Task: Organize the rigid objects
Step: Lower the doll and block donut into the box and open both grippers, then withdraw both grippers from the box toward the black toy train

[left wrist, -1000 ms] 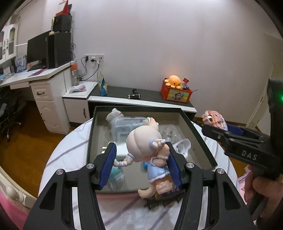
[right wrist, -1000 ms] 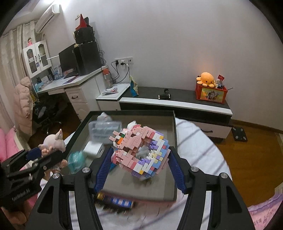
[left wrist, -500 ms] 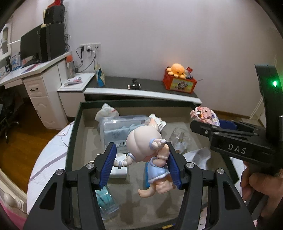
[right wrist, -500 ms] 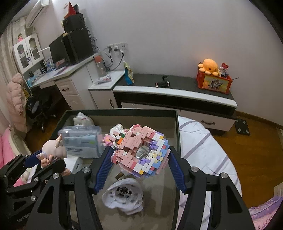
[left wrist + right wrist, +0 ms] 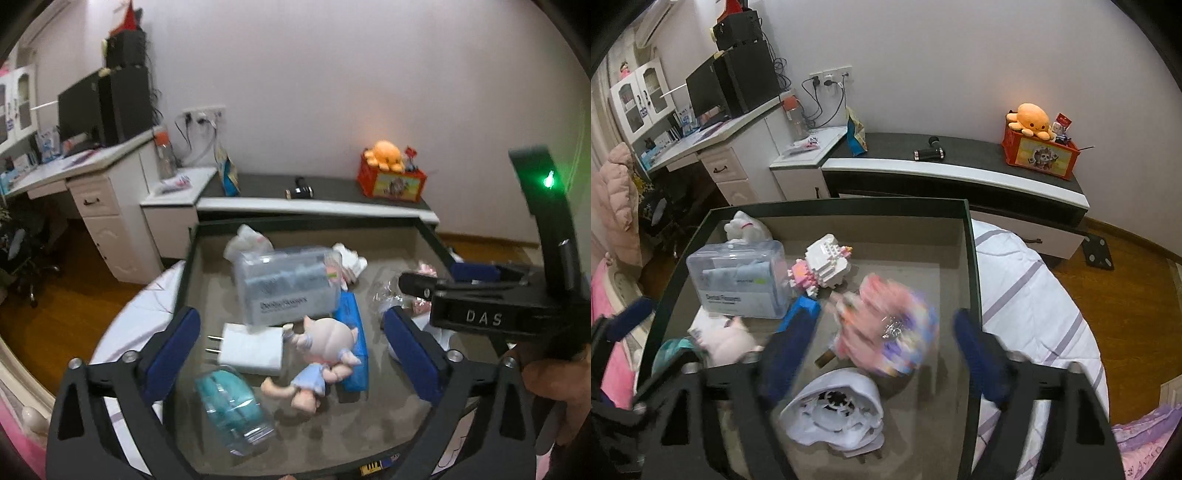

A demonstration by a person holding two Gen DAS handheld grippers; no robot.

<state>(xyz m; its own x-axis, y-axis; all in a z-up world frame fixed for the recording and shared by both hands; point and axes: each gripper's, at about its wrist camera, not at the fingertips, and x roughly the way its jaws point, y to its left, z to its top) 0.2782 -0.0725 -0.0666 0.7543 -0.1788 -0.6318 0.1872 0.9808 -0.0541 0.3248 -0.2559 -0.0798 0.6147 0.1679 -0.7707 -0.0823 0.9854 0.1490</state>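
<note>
A pink doll in a blue dress (image 5: 325, 358) lies on its side on the floor of the dark-rimmed tray (image 5: 188, 266), partly on a blue box (image 5: 352, 325). My left gripper (image 5: 295, 350) hangs over it, its jaws opening wide and its pads clear of the doll. In the right wrist view a pink and purple brick model (image 5: 886, 325) is blurred in the gap of my right gripper (image 5: 882, 350). Those jaws are opening too, and neither pad touches the model. Both grippers are over the tray (image 5: 971, 280), side by side.
The tray also holds a clear plastic box (image 5: 288, 288), a white plug charger (image 5: 251, 347), a teal item in clear wrap (image 5: 229, 402), a white brick model (image 5: 827, 266) and a white round piece (image 5: 838, 410). The tray rests on a striped cloth (image 5: 1034, 295).
Both grippers sank over the tray and opened. The doll left the left pads and now lies in the tray. The brick model has come free of the right pads.
</note>
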